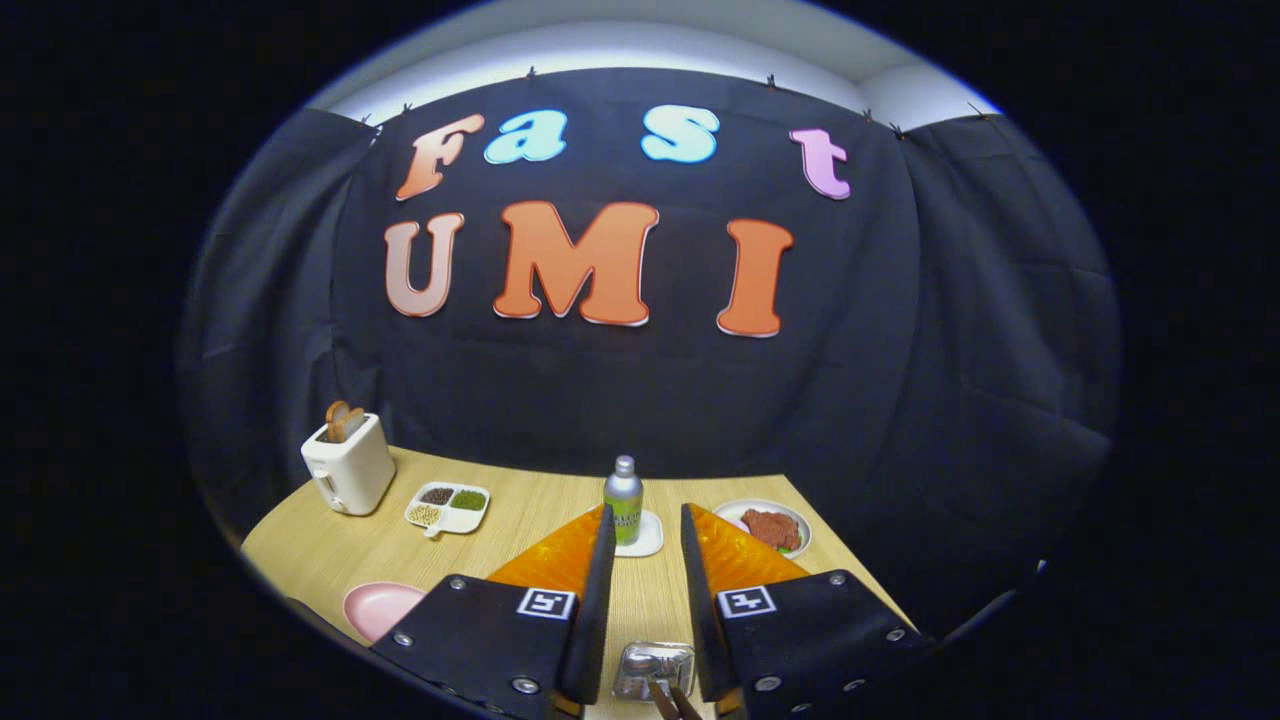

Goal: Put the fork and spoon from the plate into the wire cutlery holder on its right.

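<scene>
My gripper (647, 515) is held level above the wooden table (330, 545), its fingers a narrow gap apart with nothing between the tips, so it is open. Low in the gap near the finger bases, a shiny metal utensil head (655, 668) shows with thin brown handles (672, 703) running down from it. It lies below the fingers, which cut off its sides. I cannot tell whether it is the fork or the spoon. A pink plate (378, 606) sits left of the left finger, partly hidden, and its visible part is bare.
Just beyond the fingertips a green bottle (623, 508) stands on a white coaster (648, 540). A white plate of reddish food (772, 528) lies ahead to the right. A white toaster (348, 462) and a divided dish of beans (447, 507) stand at the far left.
</scene>
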Demonstrator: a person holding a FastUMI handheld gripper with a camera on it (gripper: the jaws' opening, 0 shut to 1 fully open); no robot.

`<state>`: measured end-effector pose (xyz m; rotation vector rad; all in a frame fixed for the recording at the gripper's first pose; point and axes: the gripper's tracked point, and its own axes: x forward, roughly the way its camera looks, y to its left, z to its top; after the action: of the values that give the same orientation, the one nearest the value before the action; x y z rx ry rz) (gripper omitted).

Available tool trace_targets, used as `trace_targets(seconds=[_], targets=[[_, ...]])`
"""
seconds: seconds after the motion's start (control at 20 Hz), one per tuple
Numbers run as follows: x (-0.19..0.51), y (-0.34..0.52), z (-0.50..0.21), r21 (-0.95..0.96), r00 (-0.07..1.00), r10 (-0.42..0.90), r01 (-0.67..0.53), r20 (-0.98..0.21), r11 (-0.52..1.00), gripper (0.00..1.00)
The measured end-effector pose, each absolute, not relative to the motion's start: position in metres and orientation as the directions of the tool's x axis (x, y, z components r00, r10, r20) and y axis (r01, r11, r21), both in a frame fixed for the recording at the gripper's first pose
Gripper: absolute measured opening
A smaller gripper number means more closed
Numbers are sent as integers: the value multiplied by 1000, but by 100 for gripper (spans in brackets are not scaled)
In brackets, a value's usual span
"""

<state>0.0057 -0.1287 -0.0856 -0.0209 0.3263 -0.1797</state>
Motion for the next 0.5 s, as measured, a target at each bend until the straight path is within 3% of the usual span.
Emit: trace_targets(seconds=[0.3,0.5], targets=[[19,-108,-41,-15,971,-131,131,-198,991,74],[19,-93,-36,-15,980,-102,101,-172,995,80]])
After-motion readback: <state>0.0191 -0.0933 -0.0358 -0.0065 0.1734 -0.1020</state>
